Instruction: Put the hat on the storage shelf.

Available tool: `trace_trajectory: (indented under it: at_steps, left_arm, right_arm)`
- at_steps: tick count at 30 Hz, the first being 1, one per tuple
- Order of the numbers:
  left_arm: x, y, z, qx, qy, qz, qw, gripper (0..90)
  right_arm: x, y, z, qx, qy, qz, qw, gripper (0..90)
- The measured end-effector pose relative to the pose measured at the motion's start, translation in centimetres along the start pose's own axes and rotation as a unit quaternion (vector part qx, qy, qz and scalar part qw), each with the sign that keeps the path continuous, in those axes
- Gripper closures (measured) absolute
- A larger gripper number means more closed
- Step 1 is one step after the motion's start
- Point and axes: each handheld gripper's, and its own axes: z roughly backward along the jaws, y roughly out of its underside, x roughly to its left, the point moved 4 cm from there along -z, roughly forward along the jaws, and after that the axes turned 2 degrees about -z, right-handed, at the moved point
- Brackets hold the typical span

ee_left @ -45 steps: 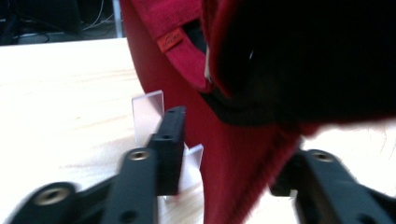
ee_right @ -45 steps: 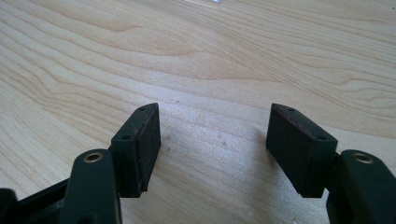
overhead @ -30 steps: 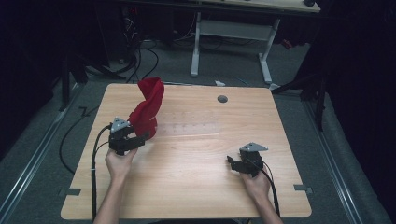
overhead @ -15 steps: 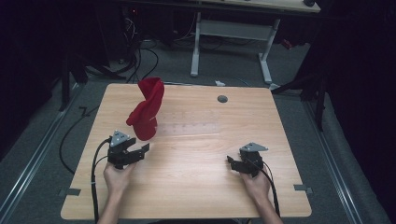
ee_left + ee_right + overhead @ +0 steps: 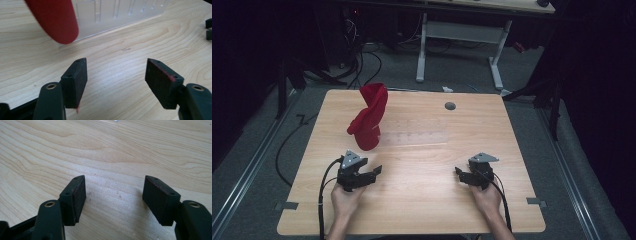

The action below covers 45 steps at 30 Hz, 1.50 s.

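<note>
High view puts our left hand-held gripper [image 5: 373,172] near the worktop's front-left corner, its jaws spread apart with nothing between them. Our left gripper view confirms it: the two black pads [image 5: 76,81] stand wide apart over bare wood, with flecks of red lint on their edges. Our left hand [image 5: 344,197] holds the tool from the near edge, and its black cable [image 5: 323,192] loops off toward that edge.

Just beyond the left hand-held gripper, toward the far-left part of the worktop [image 5: 422,200], a red cloth [image 5: 368,119] stands upright and twisted, draped over the left end of a clear plastic rack [image 5: 414,134]. In our left gripper view the cloth's rounded lower end [image 5: 53,21] hangs in front of the slotted clear rack [image 5: 117,15], apart from the pads.

Our right hand-held gripper [image 5: 462,175] sits near the front-right corner in our right hand [image 5: 486,197], well apart from the cloth. Its jaws are also apart, empty, with plain wood grain between them in the right gripper view [image 5: 113,200].

A small round grommet hole [image 5: 450,106] lies near the far edge.
</note>
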Motion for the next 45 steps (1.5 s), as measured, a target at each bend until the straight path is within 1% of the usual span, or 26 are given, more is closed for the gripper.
trace_trajectory:
  at_steps: [1,2,8,9,12,14,15,17,18,21,25,29,30,32,34,35,38,41,44,45]
  left_arm:
    - [0.0,0.0,0.0,0.000,0.000,0.000,1.0000,34.5]
    - [-0.3,0.2,-0.1,0.000,0.002,0.002,1.0000,34.4]
    - [-0.7,1.0,-0.2,0.010,0.005,-0.005,0.9999,34.4]
    - [-0.8,1.4,-0.4,0.014,0.004,-0.011,0.9998,34.4]
    - [-1.0,1.8,-0.5,0.018,0.005,-0.016,0.9997,34.3]
    - [-1.2,2.1,-0.6,0.019,0.005,-0.018,0.9997,34.1]
    - [-1.2,2.5,-0.8,0.023,0.004,-0.022,0.9995,34.0]
    - [-1.3,2.6,-0.8,0.023,0.003,-0.021,0.9995,33.9]
    - [-1.3,2.9,-1.0,0.024,0.000,-0.027,0.9993,33.6]
    - [-1.4,3.3,-1.2,0.027,0.000,-0.028,0.9992,33.4]
    - [-1.5,3.7,-1.4,0.031,-0.003,-0.037,0.9989,33.0]
    - [-1.4,4.3,-1.8,0.034,-0.011,-0.048,0.9982,32.5]
    - [-1.3,4.6,-2.0,0.040,-0.016,-0.055,0.9975,32.0]
    - [-1.3,5.0,-2.3,0.050,-0.029,-0.063,0.9963,31.1]
    - [-1.3,5.0,-2.3,0.050,-0.031,-0.066,0.9961,31.0]
    - [-1.3,5.1,-2.4,0.051,-0.033,-0.073,0.9955,31.0]
    - [-1.3,5.1,-2.4,0.053,-0.032,-0.073,0.9954,30.1]
    - [-1.3,5.2,-2.4,0.055,-0.033,-0.073,0.9952,27.1]
    - [-1.3,5.2,-2.5,0.056,-0.034,-0.073,0.9952,26.4]
    - [-1.3,5.2,-2.5,0.054,-0.038,-0.073,0.9951,26.2]
  right_arm:
    - [0.0,0.0,0.0,0.000,0.000,0.000,1.0000,35.6]
    - [0.0,0.0,0.0,0.000,0.000,0.000,1.0000,35.6]
    - [0.0,0.0,0.0,0.000,0.000,0.000,1.0000,35.6]
    - [0.0,0.0,0.0,0.000,0.000,-0.001,1.0000,35.6]
    - [0.0,0.0,0.0,0.000,0.000,0.000,1.0000,35.6]
    - [0.0,0.0,0.0,0.000,0.000,0.000,1.0000,35.6]
    - [0.0,0.0,0.0,0.000,0.000,0.000,1.0000,35.6]
    - [0.0,0.0,0.0,0.001,0.000,-0.001,1.0000,35.6]
    - [0.0,0.0,0.0,0.000,0.000,0.000,1.0000,35.6]
    - [0.0,0.0,0.0,0.001,0.000,-0.001,1.0000,35.6]
    - [0.0,0.0,0.0,0.000,0.000,0.000,1.0000,35.6]
    - [0.0,0.0,0.0,0.001,0.000,-0.001,1.0000,35.6]
    - [0.0,0.0,0.0,0.001,0.000,-0.001,1.0000,35.6]
    - [0.0,0.0,0.0,0.001,0.000,-0.001,1.0000,35.6]
    - [0.0,0.0,0.0,0.000,0.000,0.000,1.0000,35.6]
    - [0.0,0.0,0.0,0.000,0.000,-0.001,1.0000,35.6]
    - [0.0,0.0,0.0,0.000,0.000,0.000,1.0000,35.6]
    - [0.0,0.0,0.0,0.000,0.000,0.000,1.0000,35.6]
    - [0.0,0.0,0.0,0.000,0.000,0.000,1.0000,35.6]
    - [0.0,0.0,0.0,0.000,0.000,0.000,1.0000,35.6]
